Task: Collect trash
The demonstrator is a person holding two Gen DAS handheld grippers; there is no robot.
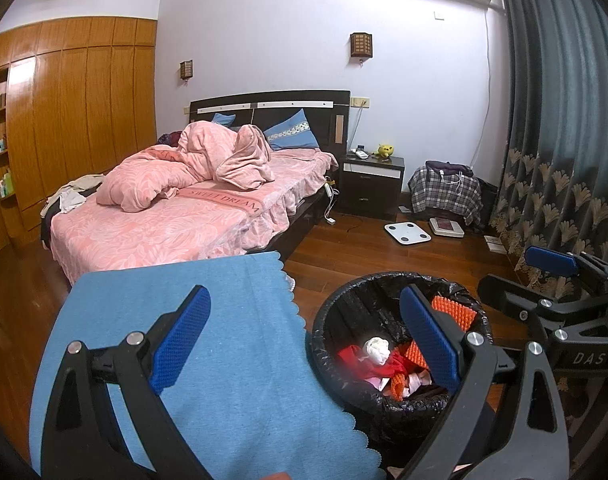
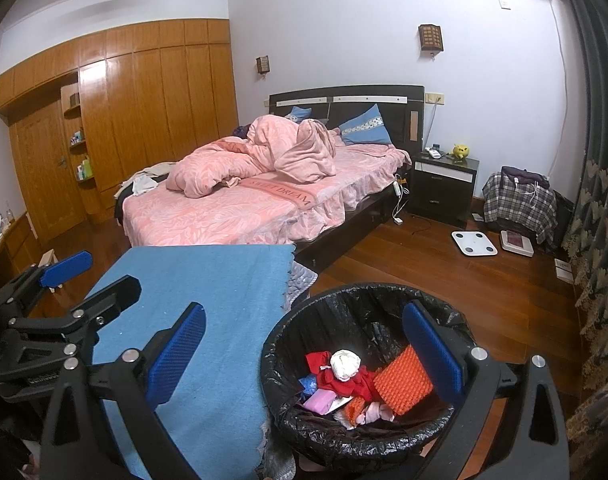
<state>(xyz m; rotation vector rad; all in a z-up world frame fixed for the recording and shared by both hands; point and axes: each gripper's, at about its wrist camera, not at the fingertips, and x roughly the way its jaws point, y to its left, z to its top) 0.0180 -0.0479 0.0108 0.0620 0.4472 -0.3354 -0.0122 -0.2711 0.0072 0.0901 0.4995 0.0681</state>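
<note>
A round bin with a black liner [image 1: 335,312] [image 2: 327,300] stands on the wooden floor beside a table under a blue cloth [image 1: 208,304] [image 2: 208,288]. Inside lie a crumpled white tissue [image 1: 376,349] [image 2: 344,363], red scraps [image 2: 345,384], orange foam pieces [image 1: 451,312] [image 2: 401,384] and a pink wrapper [image 2: 319,400]. My left gripper [image 1: 304,340] is open and empty, spanning the cloth's edge and the bin. My right gripper [image 2: 304,352] is open and empty above the bin's near side. Each gripper shows at the edge of the other's view.
A bed with pink bedding [image 1: 176,208] [image 2: 240,204] stands behind the table. A dark nightstand [image 1: 371,184], white scales [image 1: 407,233] and a checked-cloth pile [image 1: 443,192] sit on the floor by the far wall. Curtains [image 1: 559,120] hang at right, wooden wardrobes [image 2: 144,120] at left.
</note>
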